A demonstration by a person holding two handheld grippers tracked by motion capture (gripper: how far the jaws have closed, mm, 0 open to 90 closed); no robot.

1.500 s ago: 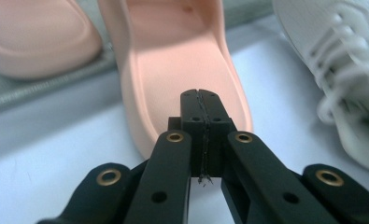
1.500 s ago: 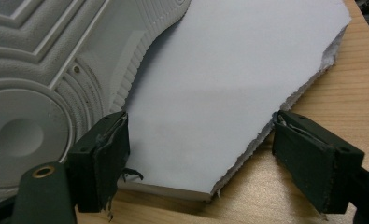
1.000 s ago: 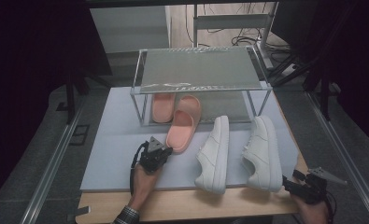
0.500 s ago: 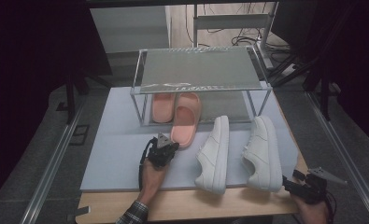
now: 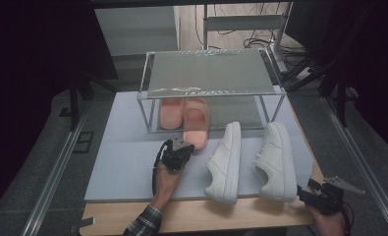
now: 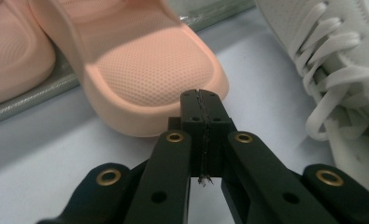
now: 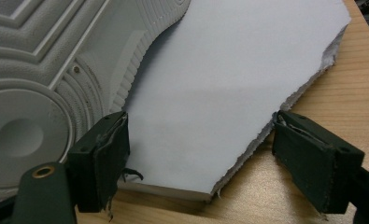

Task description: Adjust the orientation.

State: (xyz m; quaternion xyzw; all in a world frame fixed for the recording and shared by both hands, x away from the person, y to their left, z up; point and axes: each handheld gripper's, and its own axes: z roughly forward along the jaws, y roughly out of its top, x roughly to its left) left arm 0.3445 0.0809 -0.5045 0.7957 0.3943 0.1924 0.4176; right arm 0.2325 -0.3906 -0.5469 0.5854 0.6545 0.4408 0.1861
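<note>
Jaws pressed together on nothing, the left gripper (image 5: 181,148) noses at the heel rim of a pink slipper (image 6: 149,79), which lies at its twelve o'clock, half under the clear rack (image 5: 211,73) beside its twin (image 5: 171,112). Right gripper (image 5: 313,195), at five o'clock of the white sneakers (image 5: 275,157), stands spread wide and holds nothing.

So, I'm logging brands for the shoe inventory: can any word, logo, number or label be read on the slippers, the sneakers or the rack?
None can be read.
Pink slippers: plain dotted footbed, no print.
White sneakers: no marking legible.
Sneaker sole: moulded rings and lines, no letters.
Clear rack: no label visible.
</note>
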